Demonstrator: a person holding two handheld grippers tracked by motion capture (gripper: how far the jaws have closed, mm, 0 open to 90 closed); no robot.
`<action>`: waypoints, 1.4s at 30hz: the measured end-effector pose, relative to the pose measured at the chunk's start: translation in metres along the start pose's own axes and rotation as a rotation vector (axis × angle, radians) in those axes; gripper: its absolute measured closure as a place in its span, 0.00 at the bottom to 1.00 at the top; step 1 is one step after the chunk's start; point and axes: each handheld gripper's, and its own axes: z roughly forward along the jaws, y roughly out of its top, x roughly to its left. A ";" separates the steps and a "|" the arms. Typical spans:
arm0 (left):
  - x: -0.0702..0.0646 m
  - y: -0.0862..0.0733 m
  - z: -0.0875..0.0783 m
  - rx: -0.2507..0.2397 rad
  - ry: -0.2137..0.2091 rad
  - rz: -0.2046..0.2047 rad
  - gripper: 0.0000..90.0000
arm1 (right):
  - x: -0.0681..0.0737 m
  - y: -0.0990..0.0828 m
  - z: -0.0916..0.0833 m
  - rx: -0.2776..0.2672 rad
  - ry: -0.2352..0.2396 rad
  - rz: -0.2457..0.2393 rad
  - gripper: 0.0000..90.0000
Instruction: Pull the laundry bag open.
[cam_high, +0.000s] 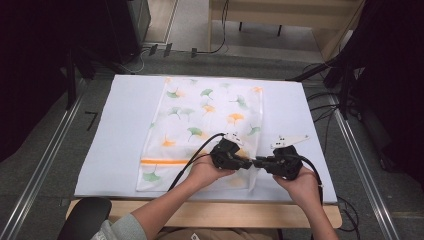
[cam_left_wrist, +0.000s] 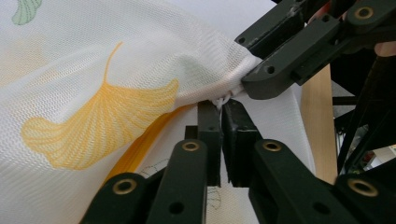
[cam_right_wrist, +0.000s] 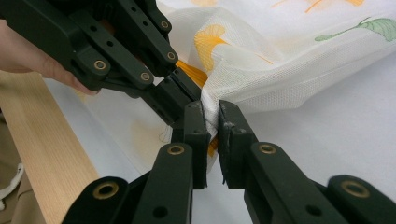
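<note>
A white mesh bag (cam_high: 205, 125) printed with green and orange ginkgo leaves lies flat on the white mat (cam_high: 120, 135). An orange zipper (cam_high: 165, 161) runs across its near end. Both grippers meet tip to tip at the bag's near right edge. My left gripper (cam_left_wrist: 220, 109) is shut on a small white tab at the zipper's end. My right gripper (cam_right_wrist: 212, 116) is shut on the mesh edge (cam_right_wrist: 261, 88) and lifts it into a fold. The right gripper (cam_left_wrist: 250, 79) reaches in from the upper right in the left gripper view. The left gripper (cam_right_wrist: 187, 91) comes in from the upper left in the right gripper view.
The mat lies on a wooden table whose front edge (cam_high: 215, 212) runs under the person's forearms. A black chair (cam_high: 85, 215) stands at the lower left. Metal rails (cam_high: 45, 165) flank the table, and cables (cam_high: 325, 107) lie on the floor at the right.
</note>
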 end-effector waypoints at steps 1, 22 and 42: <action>0.000 0.000 0.000 0.001 0.000 -0.002 0.99 | 0.000 0.000 0.000 -0.001 0.000 0.000 0.94; 0.006 0.001 -0.003 0.031 0.007 -0.049 1.00 | 0.001 0.000 0.000 0.006 -0.002 0.003 0.95; 0.025 -0.014 -0.023 0.072 0.025 -0.080 1.00 | -0.009 -0.005 -0.005 -0.001 -0.016 0.024 0.94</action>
